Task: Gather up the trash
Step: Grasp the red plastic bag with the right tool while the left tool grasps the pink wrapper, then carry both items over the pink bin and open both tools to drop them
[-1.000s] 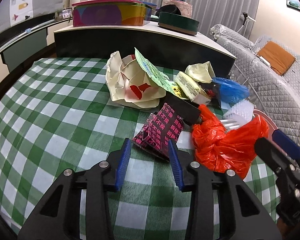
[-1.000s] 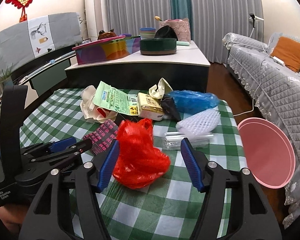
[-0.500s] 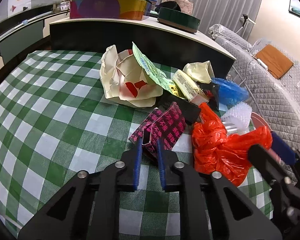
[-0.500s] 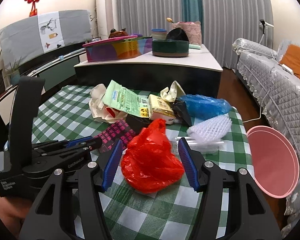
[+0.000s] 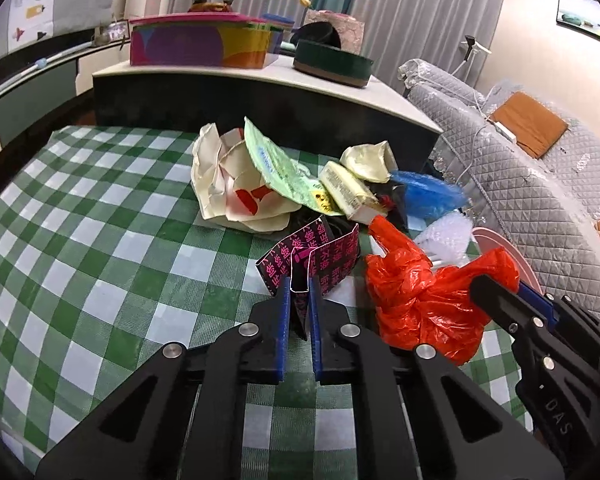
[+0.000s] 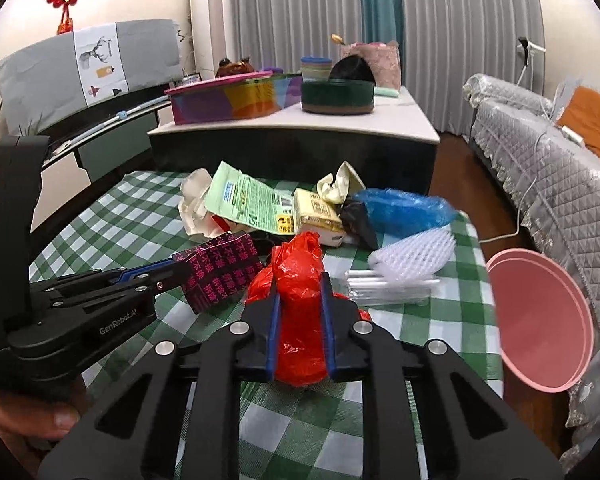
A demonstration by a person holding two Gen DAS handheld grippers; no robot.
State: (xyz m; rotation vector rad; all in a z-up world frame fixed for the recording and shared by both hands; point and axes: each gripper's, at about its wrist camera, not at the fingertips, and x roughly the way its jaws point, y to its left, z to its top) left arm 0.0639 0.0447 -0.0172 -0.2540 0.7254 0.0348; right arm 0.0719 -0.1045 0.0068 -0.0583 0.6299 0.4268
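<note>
A black carton with pink print (image 5: 328, 256) is tilted up off the green checked tablecloth (image 5: 100, 240). My left gripper (image 5: 300, 294) is closing, and its blue pads pinch the carton's near edge; the right wrist view shows that gripper (image 6: 178, 269) from the side with the carton (image 6: 220, 276) at its tip. A crumpled red plastic bag (image 6: 300, 280) sits squeezed between the pads of my right gripper (image 6: 300, 290), whose jaws are also closing. In the left wrist view the red bag (image 5: 420, 304) lies right of the carton, with the right gripper (image 5: 500, 294) on it.
Behind lies a pile: a cream paper bag (image 5: 228, 184), a green packet (image 6: 248, 200), a yellow pack (image 6: 316, 212), a blue plastic bag (image 6: 404, 210) and white foam netting (image 6: 416, 254). A pink bin (image 6: 540, 320) stands past the table's right edge. A dark counter (image 6: 292, 152) and a sofa (image 6: 560, 168) lie beyond.
Both grippers have closed: the left on the carton, which it has tipped up a little off the cloth, the right on the red bag, now squeezed narrow.
</note>
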